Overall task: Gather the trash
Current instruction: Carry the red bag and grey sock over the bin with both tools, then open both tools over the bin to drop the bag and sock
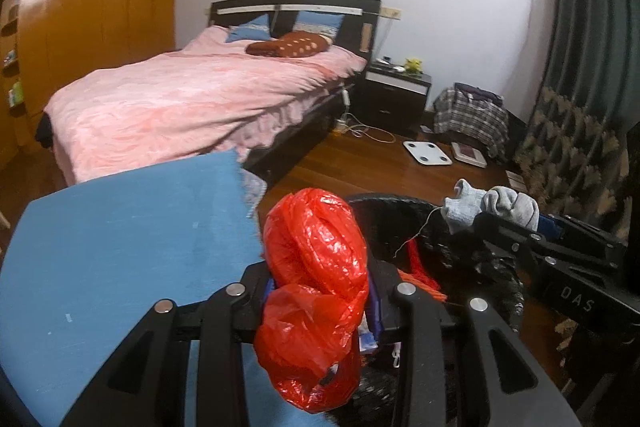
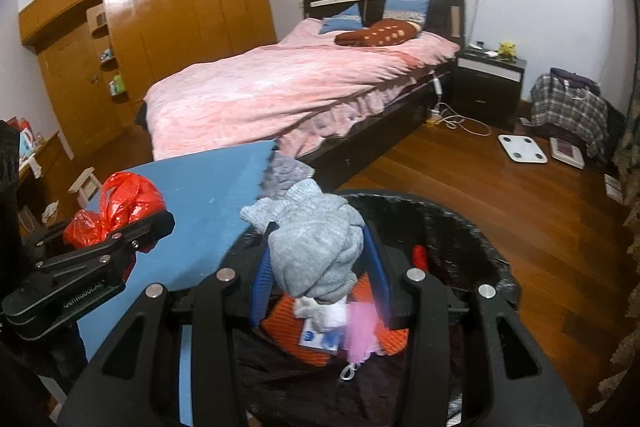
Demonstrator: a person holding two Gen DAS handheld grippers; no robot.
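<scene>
My left gripper (image 1: 320, 291) is shut on a crumpled red plastic bag (image 1: 316, 267), held at the right edge of the blue table (image 1: 120, 247), beside the black trash bin (image 1: 384, 211). The bag also shows in the right wrist view (image 2: 120, 203). My right gripper (image 2: 320, 247) is shut on a grey sock (image 2: 316, 247) and holds it over the open bin (image 2: 460, 227). The sock also shows in the left wrist view (image 1: 492, 207). Inside the bin lie an orange ribbed item (image 2: 308, 343), white paper and a pink scrap.
A bed with a pink cover (image 2: 300, 87) stands behind the table. A black nightstand (image 2: 488, 83), a white scale (image 2: 522, 149), cables and a plaid bag (image 2: 568, 111) sit on the wood floor at right. A wooden wardrobe (image 2: 180, 11) lines the left wall.
</scene>
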